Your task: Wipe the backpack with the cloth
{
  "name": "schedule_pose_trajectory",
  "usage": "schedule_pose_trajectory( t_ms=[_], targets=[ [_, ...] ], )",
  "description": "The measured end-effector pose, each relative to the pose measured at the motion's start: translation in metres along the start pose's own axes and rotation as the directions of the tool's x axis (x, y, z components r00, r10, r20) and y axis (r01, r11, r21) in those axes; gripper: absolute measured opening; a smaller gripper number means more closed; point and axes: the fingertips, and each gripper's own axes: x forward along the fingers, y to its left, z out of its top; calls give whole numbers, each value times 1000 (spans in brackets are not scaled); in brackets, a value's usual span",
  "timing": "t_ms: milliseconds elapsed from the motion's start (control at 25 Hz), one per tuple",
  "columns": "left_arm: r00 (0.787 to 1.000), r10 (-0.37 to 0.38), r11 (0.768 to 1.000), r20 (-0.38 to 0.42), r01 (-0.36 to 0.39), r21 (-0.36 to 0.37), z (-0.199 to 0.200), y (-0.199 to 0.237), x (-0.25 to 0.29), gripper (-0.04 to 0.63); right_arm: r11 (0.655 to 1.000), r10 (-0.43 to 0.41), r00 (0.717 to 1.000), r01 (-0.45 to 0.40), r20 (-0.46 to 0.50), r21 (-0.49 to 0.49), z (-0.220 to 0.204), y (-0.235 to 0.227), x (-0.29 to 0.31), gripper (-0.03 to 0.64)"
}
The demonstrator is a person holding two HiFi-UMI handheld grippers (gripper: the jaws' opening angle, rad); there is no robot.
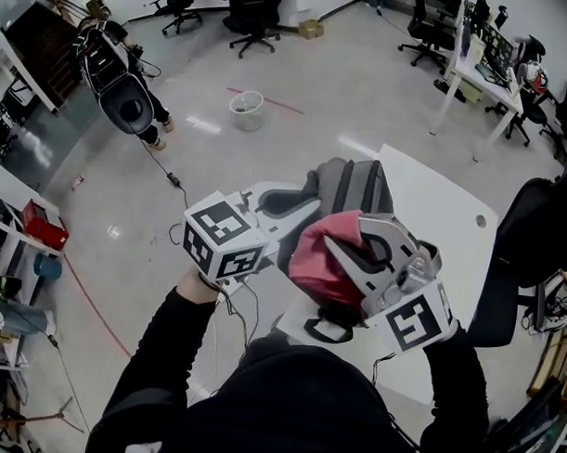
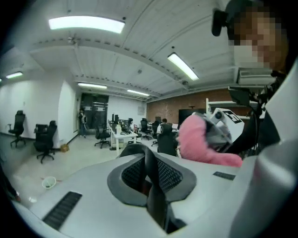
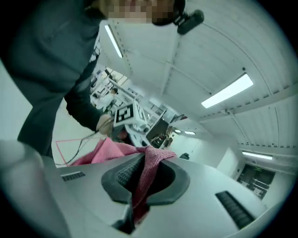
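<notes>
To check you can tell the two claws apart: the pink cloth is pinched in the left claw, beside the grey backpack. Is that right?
No. The pink cloth is pinched in the right claw, beside the grey backpack; the right gripper view shows it.

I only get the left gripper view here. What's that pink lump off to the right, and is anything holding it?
Observer: It's a cloth. The right gripper view shows the right gripper pinching it between its pads.
Visitor: I see no backpack anywhere. Where is it?
Observer: The head view shows a grey backpack at the edge of a white table, partly hidden behind the cloth.
</notes>
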Motion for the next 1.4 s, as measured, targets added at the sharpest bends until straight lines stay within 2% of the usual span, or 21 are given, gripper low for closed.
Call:
schedule_pose_trajectory(
  t_ms=[80,160,240,360,440,480,520,560,600,640,680,720,800,920,1040,1120,1200,1240,1280,1400],
  targets=[
    [1000,-19,998,-3,19,53,4,4,7,41,1000,-23,990,22,-137,-6,-40,-15,21,26],
    [1000,-28,999,13,27,45,5,10,11,39,993,-116,969,122,-219,11,-72,-49,31,26],
    [997,-63,998,39,62,9,6,8,12,40,976,-212,923,218,-321,-17,-104,-88,31,26],
    [994,-80,996,76,83,-36,3,-3,12,40,962,-261,843,267,-471,-55,-157,-133,24,26],
    [993,-47,995,107,56,-83,-4,-6,7,41,940,-272,805,340,-527,35,-190,-158,11,26],
    [992,-22,992,128,38,-119,-8,-7,1,47,910,-273,806,393,-525,129,-201,-168,3,26],
    [989,1,987,149,23,-159,-12,-8,-5,65,868,-267,830,428,-491,252,-205,-176,-6,26],
    [986,23,981,167,10,-193,-16,-11,-12,107,817,-249,874,420,-417,394,-201,-180,-13,26],
    [983,44,976,177,-5,-216,-20,-16,-18,160,767,-222,926,359,-306,532,-189,-181,-17,26],
    [981,69,974,180,-27,-226,-24,-20,-25,193,724,-192,965,261,-177,639,-172,-180,-18,26],
    [979,97,972,178,-55,-228,-27,-23,-31,206,696,-162,985,162,-67,699,-154,-179,-15,26],
    [977,124,970,174,-83,-226,-29,-24,-37,207,689,-128,992,88,0,720,-142,-178,-8,26],
    [975,161,969,156,-126,-213,-31,-26,-43,209,719,-39,999,22,9,695,-138,-168,16,26],
    [974,198,976,111,-185,-117,-30,-29,-38,209,770,124,989,-45,-80,636,-156,-130,55,28],
    [975,190,981,111,-185,-53,-17,-33,-24,206,773,225,970,-122,-90,623,-162,-97,74,26],
    [981,129,991,145,-120,-63,-6,-33,-11,181,764,257,963,-154,-76,626,-163,-93,76,26],
    [978,61,991,200,-36,-127,6,-27,-6,66,773,251,964,-144,-89,618,-166,-97,72,26],
    [975,28,989,221,5,-148,12,-26,-5,41,779,228,969,-119,-101,615,-168,-101,67,26],
    [974,-3,990,228,35,-138,19,-26,-3,31,783,192,975,-84,-112,616,-170,-106,59,26],
    [975,-96,995,201,91,30,42,-41,17,21,780,56,988,49,-146,624,-175,-128,24,27]
  ],
)
